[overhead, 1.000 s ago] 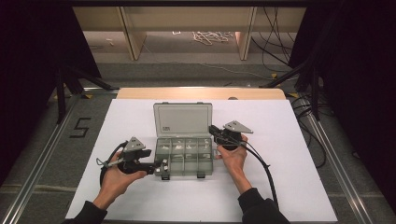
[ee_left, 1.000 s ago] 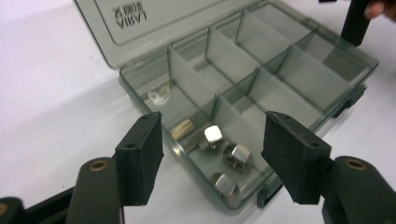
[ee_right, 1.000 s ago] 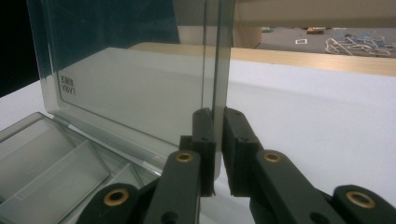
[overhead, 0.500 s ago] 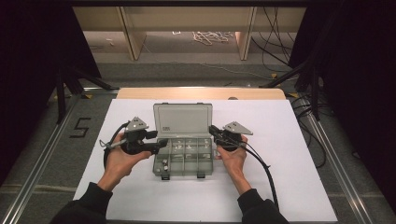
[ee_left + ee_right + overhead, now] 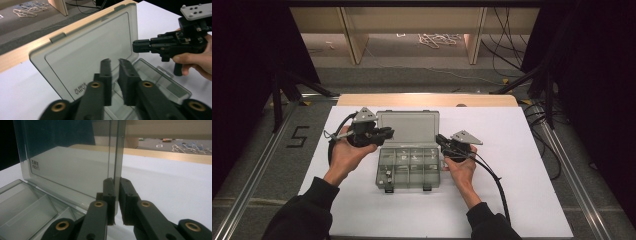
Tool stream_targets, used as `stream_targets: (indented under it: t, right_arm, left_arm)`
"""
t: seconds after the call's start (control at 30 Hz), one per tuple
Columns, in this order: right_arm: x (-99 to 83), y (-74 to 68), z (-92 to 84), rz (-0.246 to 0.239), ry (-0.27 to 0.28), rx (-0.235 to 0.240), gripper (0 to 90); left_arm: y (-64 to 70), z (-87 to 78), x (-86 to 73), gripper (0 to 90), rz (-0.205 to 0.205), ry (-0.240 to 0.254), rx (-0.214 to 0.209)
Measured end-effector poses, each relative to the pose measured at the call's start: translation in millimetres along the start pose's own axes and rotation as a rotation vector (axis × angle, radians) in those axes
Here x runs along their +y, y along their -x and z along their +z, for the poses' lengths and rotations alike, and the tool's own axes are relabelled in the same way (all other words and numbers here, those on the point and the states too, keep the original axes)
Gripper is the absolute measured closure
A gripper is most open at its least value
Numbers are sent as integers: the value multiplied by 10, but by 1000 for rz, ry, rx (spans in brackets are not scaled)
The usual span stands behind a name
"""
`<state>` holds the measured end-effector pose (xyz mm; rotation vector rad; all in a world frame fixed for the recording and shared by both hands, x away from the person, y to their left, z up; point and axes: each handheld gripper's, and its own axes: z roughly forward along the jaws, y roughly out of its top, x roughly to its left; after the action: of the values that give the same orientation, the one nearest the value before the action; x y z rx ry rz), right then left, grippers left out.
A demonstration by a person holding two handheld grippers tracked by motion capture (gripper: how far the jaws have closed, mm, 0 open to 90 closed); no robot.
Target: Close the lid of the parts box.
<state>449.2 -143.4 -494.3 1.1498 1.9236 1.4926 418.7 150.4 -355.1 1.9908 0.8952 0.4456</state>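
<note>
A clear grey compartment box (image 5: 409, 167) lies open mid-table, its lid (image 5: 408, 127) standing up behind it. My right gripper (image 5: 440, 139) is at the lid's right edge. In the right gripper view its jaws (image 5: 116, 180) are shut on that edge of the lid (image 5: 70, 165). My left gripper (image 5: 388, 133) hovers at the lid's left side, above the base. Its jaws (image 5: 113, 61) have just been closing and stand nearly together with nothing between them, pointing at the lid (image 5: 87, 50). The right gripper (image 5: 140, 46) also shows there. Small parts (image 5: 389, 175) lie in a front compartment.
The box rests on a white sheet (image 5: 522, 165) that covers the table. A wooden strip (image 5: 427, 100) runs along the far edge. Cables (image 5: 437, 39) lie on the floor beyond, and a "5" mark (image 5: 298, 136) is on the floor at left.
My left gripper rose from the box's front left corner and moved back to the lid's left side, and its jaws closed. The right gripper and the lid stayed where they were.
</note>
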Motion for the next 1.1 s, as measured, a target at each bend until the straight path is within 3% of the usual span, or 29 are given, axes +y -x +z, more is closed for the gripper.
stream_targets:
  t: [0.13, 0.3, 0.5, 0.57, 0.7, 0.73, 0.77, 0.83, 0.97, 1.1]
  right_arm:
    - [-2, 1, 3, 2, 4, 4, 843]
    - [-4, -1, -2, -1, 1, 1, 843]
    - [-7, 2, -5, -17, 0, -10, 842]
    - [-15, -2, 12, -16, 27, -3, 843]
    - [-13, -23, 0, 4, 10, -3, 842]
    - [-17, -7, 5, -18, 11, -11, 842]
    - [-19, -5, 9, -20, 14, -15, 843]
    - [-13, -22, -4, -1, 6, -5, 842]
    - [-15, -16, 8, -27, 24, -13, 842]
    - [-9, -24, -8, -16, -4, -18, 842]
  left_arm:
    - [-47, 41, 132, 899, 21, -8, 23]
    - [-147, 122, 326, 899, -2, 7, 60]
    - [-236, 272, 476, 899, -17, -18, 102]
    - [-283, 325, 513, 899, -30, -25, 111]
    - [-370, 424, 546, 899, -51, -53, 138]
    - [-403, 435, 548, 899, -39, -73, 140]
    - [-409, 475, 543, 899, -71, -54, 147]
    - [-452, 501, 542, 899, -70, -74, 156]
    - [-499, 569, 534, 899, -102, -86, 156]
    - [-529, 617, 528, 898, -116, -102, 154]
